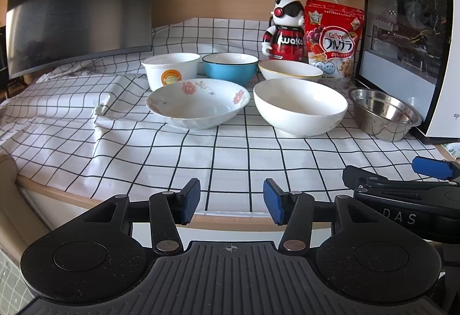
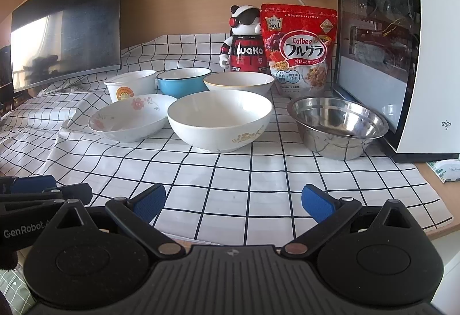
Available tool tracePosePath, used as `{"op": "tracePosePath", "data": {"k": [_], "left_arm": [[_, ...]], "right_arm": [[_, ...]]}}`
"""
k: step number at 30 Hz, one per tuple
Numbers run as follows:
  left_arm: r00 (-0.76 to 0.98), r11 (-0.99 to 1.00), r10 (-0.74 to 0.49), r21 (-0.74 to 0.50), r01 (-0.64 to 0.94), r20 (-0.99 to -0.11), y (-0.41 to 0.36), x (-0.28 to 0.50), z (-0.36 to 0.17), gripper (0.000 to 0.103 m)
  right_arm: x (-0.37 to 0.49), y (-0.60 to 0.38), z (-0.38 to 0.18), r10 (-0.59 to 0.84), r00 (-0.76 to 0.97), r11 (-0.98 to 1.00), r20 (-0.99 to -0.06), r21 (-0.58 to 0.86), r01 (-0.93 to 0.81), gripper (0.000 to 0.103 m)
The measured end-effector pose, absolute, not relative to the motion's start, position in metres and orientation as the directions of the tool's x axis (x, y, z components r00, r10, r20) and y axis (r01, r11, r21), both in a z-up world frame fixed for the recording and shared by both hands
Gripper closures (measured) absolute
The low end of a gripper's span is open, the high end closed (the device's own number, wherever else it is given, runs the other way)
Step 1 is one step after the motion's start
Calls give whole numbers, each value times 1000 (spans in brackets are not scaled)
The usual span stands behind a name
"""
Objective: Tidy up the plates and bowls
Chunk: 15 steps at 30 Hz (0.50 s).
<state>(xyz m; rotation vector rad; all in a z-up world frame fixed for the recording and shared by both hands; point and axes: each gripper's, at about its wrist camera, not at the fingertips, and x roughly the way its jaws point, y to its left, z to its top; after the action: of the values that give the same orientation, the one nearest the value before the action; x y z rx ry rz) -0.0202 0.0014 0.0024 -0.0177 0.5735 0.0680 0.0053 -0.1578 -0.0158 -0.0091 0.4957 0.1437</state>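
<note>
Several bowls stand apart on the checked cloth. A floral shallow bowl (image 1: 198,106) (image 2: 130,119) is front left, a big white bowl (image 1: 300,106) (image 2: 220,119) front middle, a steel bowl (image 1: 383,113) (image 2: 336,126) front right. Behind them are a white paper tub (image 1: 171,69) (image 2: 130,85), a blue bowl (image 1: 230,66) (image 2: 182,80) and a yellow-rimmed white bowl (image 1: 290,70) (image 2: 238,83). My left gripper (image 1: 231,201) is open and empty at the table's front edge. My right gripper (image 2: 234,203) is open and empty, just right of the left one.
A dark monitor (image 1: 77,7) stands at the back left. A panda figure (image 1: 284,30), a red cereal bag (image 1: 333,42) and a white computer case (image 2: 402,47) stand at the back right. The cloth (image 1: 86,113) is wrinkled on the left.
</note>
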Motion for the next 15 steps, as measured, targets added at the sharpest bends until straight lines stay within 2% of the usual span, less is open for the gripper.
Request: {"op": "tracePosePath", "data": {"k": [15], "left_arm": [[833, 998, 58, 2, -68, -550, 2, -17, 1, 49]], "right_arm": [[9, -158, -19, 135, 867, 990, -480, 30, -137, 2]]}}
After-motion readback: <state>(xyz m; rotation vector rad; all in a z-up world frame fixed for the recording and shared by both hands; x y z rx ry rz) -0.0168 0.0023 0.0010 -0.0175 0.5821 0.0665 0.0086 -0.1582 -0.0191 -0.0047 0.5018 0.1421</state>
